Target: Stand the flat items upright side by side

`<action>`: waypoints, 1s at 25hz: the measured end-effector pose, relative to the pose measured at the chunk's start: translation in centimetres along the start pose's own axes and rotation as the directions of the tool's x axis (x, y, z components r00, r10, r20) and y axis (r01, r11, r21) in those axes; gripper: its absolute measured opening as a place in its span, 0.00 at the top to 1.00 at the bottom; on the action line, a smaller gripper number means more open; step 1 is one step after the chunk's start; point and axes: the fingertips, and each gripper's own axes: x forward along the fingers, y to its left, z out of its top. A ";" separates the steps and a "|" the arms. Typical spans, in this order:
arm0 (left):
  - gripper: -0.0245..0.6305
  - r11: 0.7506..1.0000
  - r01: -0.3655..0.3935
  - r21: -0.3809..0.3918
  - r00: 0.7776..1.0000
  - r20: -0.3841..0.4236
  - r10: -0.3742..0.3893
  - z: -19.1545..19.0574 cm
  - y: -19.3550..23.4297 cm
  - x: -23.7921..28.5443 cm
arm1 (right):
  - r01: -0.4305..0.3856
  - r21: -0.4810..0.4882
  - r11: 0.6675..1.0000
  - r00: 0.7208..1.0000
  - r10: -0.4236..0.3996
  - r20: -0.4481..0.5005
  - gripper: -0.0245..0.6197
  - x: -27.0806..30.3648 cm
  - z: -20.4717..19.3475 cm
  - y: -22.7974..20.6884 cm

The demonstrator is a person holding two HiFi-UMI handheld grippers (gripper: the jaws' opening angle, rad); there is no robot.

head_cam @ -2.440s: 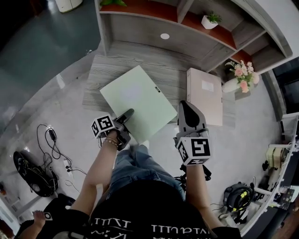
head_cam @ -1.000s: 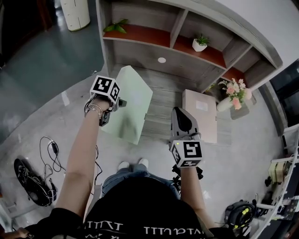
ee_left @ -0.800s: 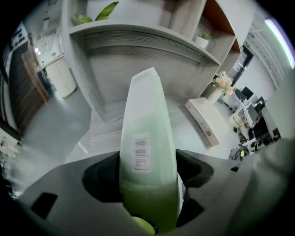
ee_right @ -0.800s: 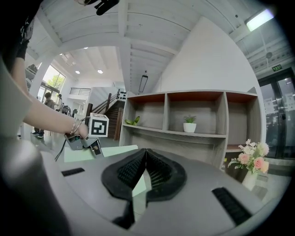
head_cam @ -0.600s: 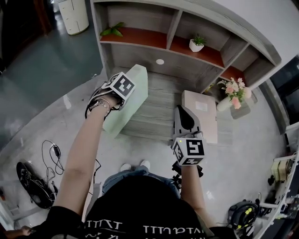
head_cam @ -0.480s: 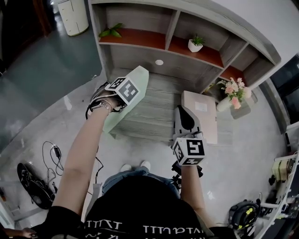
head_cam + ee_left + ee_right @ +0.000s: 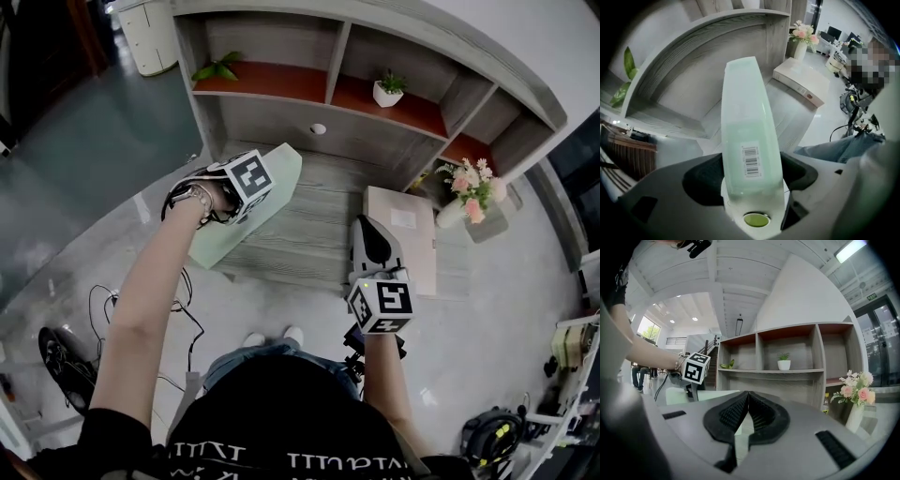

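Our left gripper (image 7: 228, 208) pointed down, jaws partly spread and clamped on the barcoded edge of the green folder (image 7: 279, 173). The folder stood tilted over the left end of the deck (image 7: 314, 230), and we could not tell whether it touched. Our right gripper (image 7: 368, 221) sat level, jaws together and empty, just beside the beige box (image 7: 412, 239), which lay flat on the deck near the flowers (image 7: 469, 181).
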 end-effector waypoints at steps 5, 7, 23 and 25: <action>0.40 0.998 0.029 0.062 0.999 -0.032 -0.027 1.0 0.4 -0.2 | 0.000 0.022 1.000 1.000 0.000 0.000 0.94 0.0 -0.2 -1.6; 0.40 0.996 0.062 0.061 0.996 -0.073 -0.057 1.1 0.3 0.3 | -0.005 0.029 1.000 1.000 0.006 -0.003 0.94 0.1 -0.3 -2.2; 0.51 0.987 0.024 -0.159 0.980 0.199 0.008 1.4 0.1 -2.1 | -0.098 0.064 0.993 0.995 0.098 0.003 0.94 1.4 -0.2 -3.2; 0.52 0.978 0.003 -0.208 0.959 0.277 0.056 1.1 0.9 -3.2 | -0.107 0.063 0.992 0.994 0.107 0.005 0.94 1.6 -0.2 -2.8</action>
